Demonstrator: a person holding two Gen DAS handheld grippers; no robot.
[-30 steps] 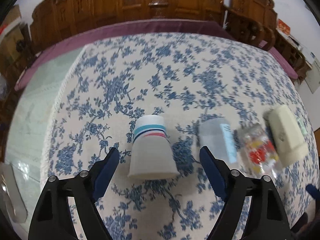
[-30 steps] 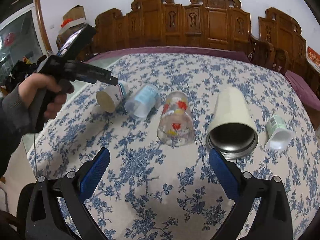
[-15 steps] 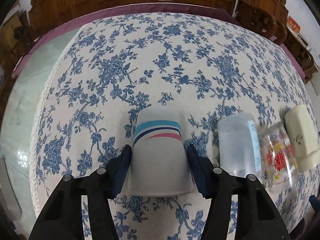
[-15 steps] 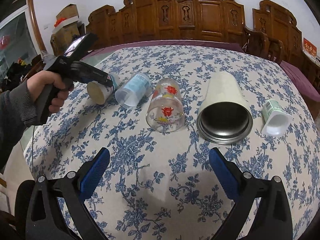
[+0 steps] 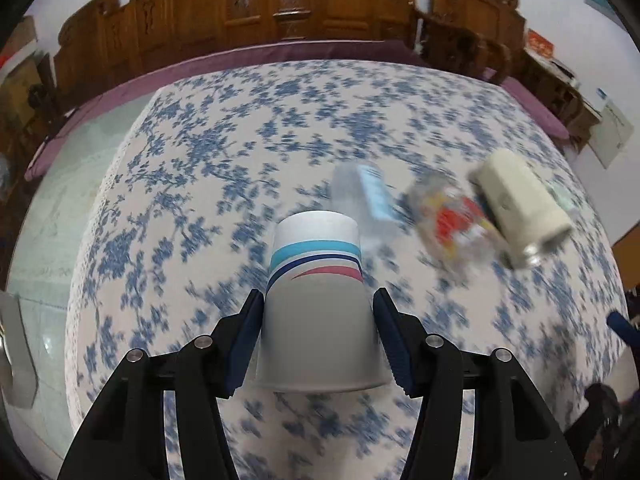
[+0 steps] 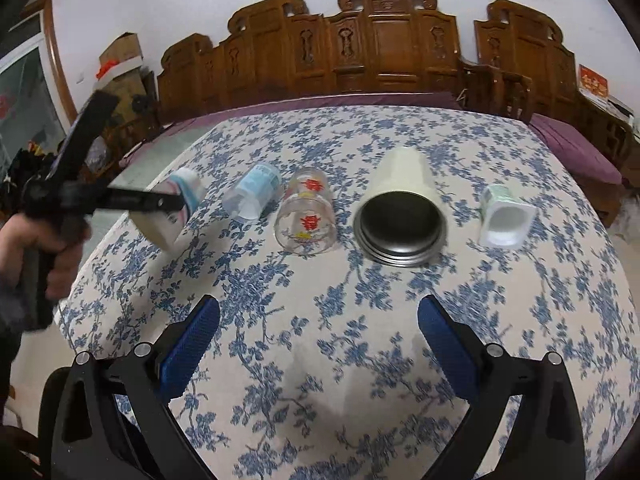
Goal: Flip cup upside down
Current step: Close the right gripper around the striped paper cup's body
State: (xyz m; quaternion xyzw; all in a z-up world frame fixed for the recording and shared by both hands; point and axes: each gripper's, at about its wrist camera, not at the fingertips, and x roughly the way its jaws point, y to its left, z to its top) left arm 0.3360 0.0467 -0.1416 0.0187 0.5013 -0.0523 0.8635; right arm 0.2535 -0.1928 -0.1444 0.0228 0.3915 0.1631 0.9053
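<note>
A white paper cup [image 5: 316, 304] with teal, navy and red stripes is held between the blue pads of my left gripper [image 5: 318, 340], which is shut on its sides. The cup is lifted off the floral tablecloth [image 5: 208, 152] and tilted. In the right wrist view the same cup [image 6: 174, 214] hangs in the left gripper [image 6: 160, 202] at the table's left edge. My right gripper [image 6: 318, 344] is open and empty above the cloth near the front.
Lying in a row on the table are a clear plastic cup [image 6: 254, 196], a glass with red print [image 6: 306, 216], a cream steel tumbler [image 6: 400, 216] and a small white-green cup [image 6: 502, 216]. Carved wooden chairs [image 6: 384, 44] stand behind the table.
My left gripper closed on the striped cup and has lifted it off the cloth, tilting it. The right gripper stayed open and drew back a little.
</note>
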